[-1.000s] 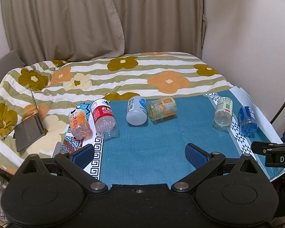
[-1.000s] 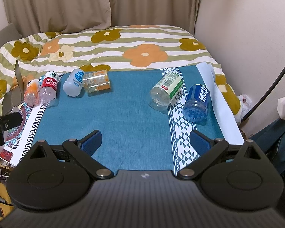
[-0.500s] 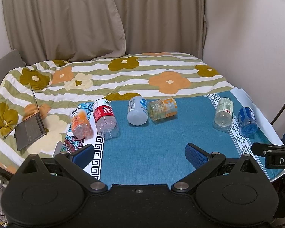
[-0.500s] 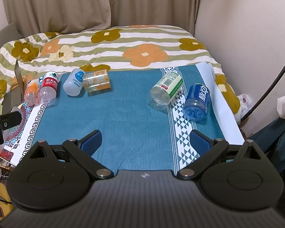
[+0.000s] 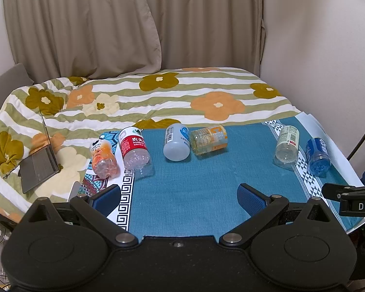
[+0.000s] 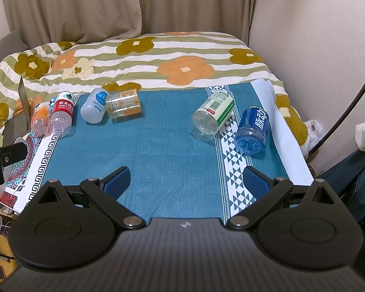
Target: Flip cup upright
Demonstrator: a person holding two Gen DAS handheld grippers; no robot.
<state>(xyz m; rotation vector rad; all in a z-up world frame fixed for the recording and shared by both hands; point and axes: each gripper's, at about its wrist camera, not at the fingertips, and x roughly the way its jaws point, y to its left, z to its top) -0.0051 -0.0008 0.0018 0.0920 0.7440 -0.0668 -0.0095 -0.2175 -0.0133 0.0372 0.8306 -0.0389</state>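
Several cut-bottle cups lie on their sides on a blue cloth. At the left lie an orange-label cup and a red-label cup. In the middle lie a white-blue cup and a yellow-orange cup. At the right lie a green-white-label cup and a blue cup. My left gripper is open and empty above the cloth's near edge. My right gripper is open and empty, short of the two right cups.
A flowered quilt covers the bed behind the cloth. An open laptop lies at the left. Curtains hang behind and a wall stands at the right. A patterned mat lies under the cloth's left edge.
The left wrist view has tilted up slightly; the bottles sit a little lower in it. The right wrist view is almost unchanged. Nothing was grasped or moved.
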